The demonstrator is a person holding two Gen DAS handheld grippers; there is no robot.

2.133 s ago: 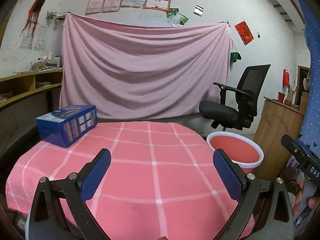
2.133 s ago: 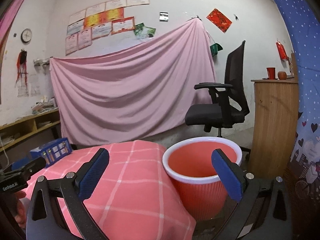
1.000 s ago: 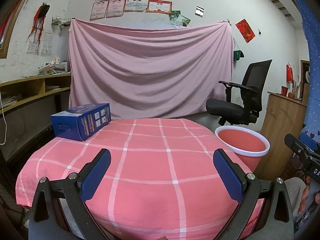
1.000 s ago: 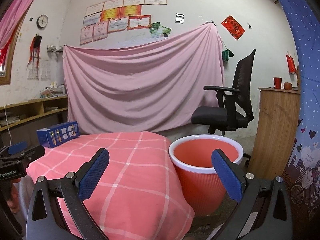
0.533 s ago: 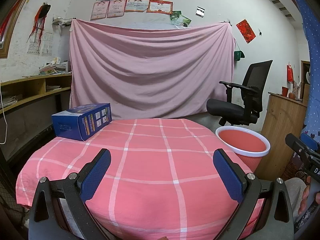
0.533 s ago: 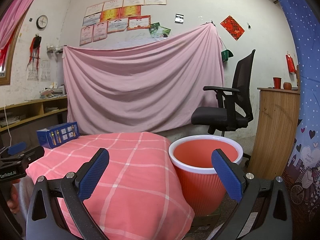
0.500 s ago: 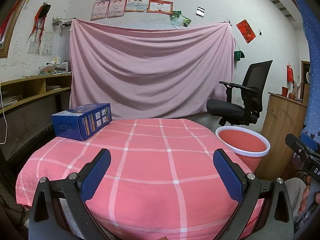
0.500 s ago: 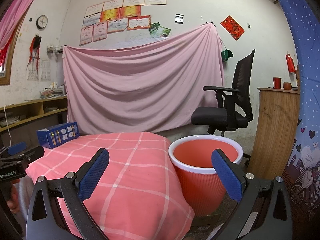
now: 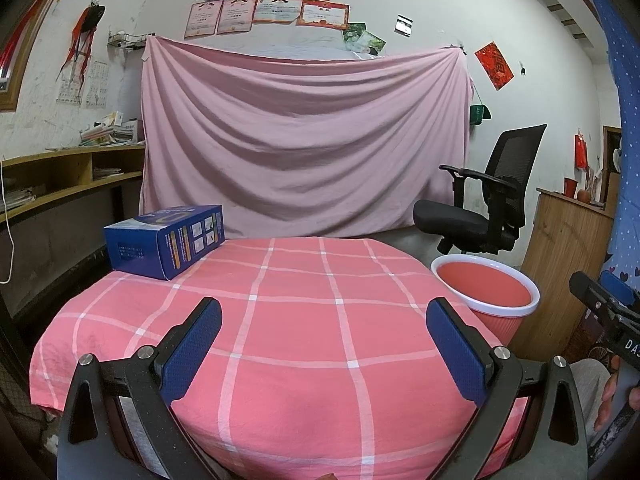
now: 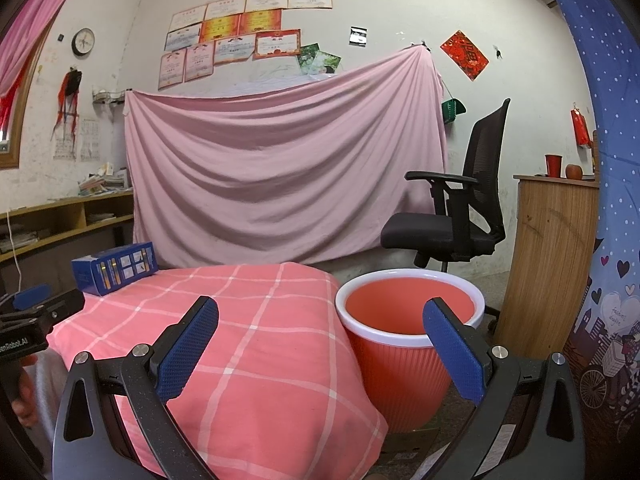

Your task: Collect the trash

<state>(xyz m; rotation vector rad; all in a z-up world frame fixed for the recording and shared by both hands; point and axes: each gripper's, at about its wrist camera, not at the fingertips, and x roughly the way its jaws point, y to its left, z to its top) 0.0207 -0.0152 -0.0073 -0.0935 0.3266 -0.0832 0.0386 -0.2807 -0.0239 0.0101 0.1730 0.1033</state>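
A blue cardboard box [image 9: 166,240] lies at the far left corner of a table covered in a pink checked cloth [image 9: 288,320]; the right wrist view shows the box [image 10: 116,267] far off to the left. An orange bin with a white rim [image 10: 410,336] stands on the floor right of the table, also seen as the bin [image 9: 486,294] in the left wrist view. My left gripper [image 9: 324,344] is open over the table's near edge, holding nothing. My right gripper [image 10: 320,344] is open, spanning the table corner and the bin, with nothing in it.
A black office chair [image 9: 486,208] stands behind the bin. A wooden cabinet [image 10: 554,256] is at the right. A pink sheet [image 9: 304,144] hangs on the back wall. Wooden shelves [image 9: 60,176] run along the left. A blue patterned curtain [image 10: 600,240] hangs at the far right.
Both grippers pulled back and rose between 2.1 s and 1.0 s ago, widening the view of table and bin. They have held almost still since, and both stayed open.
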